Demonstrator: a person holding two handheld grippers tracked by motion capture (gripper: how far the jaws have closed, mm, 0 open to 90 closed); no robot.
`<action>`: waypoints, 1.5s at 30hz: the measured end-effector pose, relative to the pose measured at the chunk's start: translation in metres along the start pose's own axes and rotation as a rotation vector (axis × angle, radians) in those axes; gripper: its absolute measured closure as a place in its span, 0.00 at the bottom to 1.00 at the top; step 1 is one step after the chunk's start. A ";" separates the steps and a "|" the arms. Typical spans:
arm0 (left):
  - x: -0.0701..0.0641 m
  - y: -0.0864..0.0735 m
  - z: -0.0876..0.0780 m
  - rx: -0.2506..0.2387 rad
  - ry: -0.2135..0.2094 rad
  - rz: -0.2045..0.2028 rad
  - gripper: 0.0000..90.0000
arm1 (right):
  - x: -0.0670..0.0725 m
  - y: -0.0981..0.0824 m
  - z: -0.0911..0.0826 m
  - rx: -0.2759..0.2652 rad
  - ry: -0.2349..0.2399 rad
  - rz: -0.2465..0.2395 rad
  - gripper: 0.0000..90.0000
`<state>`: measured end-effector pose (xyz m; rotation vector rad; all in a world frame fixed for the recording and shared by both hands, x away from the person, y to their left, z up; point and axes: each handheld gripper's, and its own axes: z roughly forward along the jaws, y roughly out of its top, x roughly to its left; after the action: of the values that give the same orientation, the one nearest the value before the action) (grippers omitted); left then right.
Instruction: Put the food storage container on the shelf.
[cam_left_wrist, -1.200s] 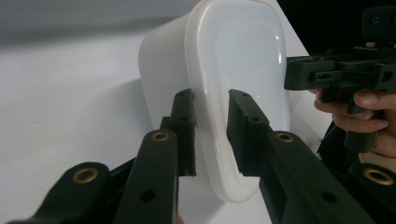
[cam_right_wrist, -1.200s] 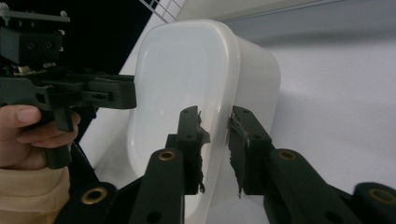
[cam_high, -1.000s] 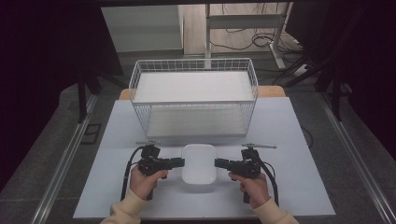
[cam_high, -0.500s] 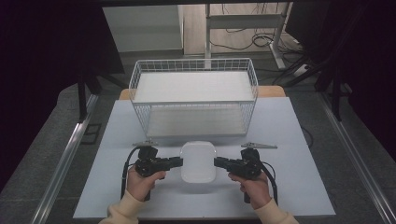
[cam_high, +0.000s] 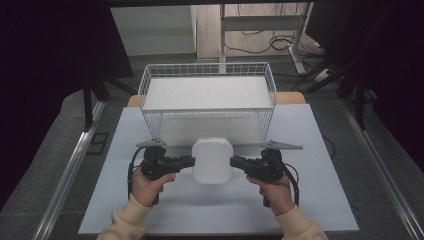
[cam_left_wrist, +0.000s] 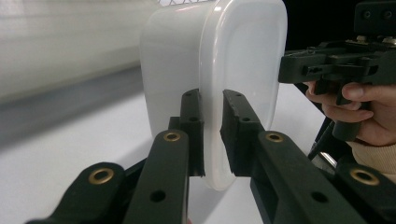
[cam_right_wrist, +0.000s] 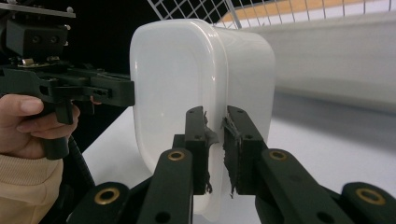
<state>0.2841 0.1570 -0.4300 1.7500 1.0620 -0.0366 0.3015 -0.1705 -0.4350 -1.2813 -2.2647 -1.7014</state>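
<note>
A pale grey bench (cam_high: 320, 200) fills the lower middle of the high view, resting on a wooden top whose edge (cam_high: 290, 97) shows at its far side. Grey floor (cam_high: 55, 150) lies on both sides, with metal rails (cam_high: 70, 170) running along the bench. Dark screens (cam_high: 45, 55) close in the upper left and upper right. At the top centre stands a metal frame (cam_high: 260, 25), with cables (cam_high: 285, 42) on the floor.

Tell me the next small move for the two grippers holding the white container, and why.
Probably carry it forward over the wire basket's near rim. The left gripper and right gripper each pinch a side rim of the white container, which looks clear of the table, and the basket stands just beyond it.
</note>
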 end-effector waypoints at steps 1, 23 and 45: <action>0.000 0.000 0.000 0.000 0.000 0.000 0.88 | 0.000 0.002 0.000 -0.003 0.004 0.001 0.89; -0.002 0.063 -0.019 -0.053 0.001 0.068 0.88 | 0.010 0.068 -0.003 -0.058 0.009 -0.075 0.89; -0.003 0.139 -0.043 -0.092 0.010 0.118 0.88 | 0.019 0.142 -0.002 -0.100 0.028 -0.123 0.89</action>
<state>0.3554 0.1788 -0.3052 1.7274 0.9517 0.0937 0.3757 -0.1518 -0.3140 -1.1483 -2.3154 -1.8819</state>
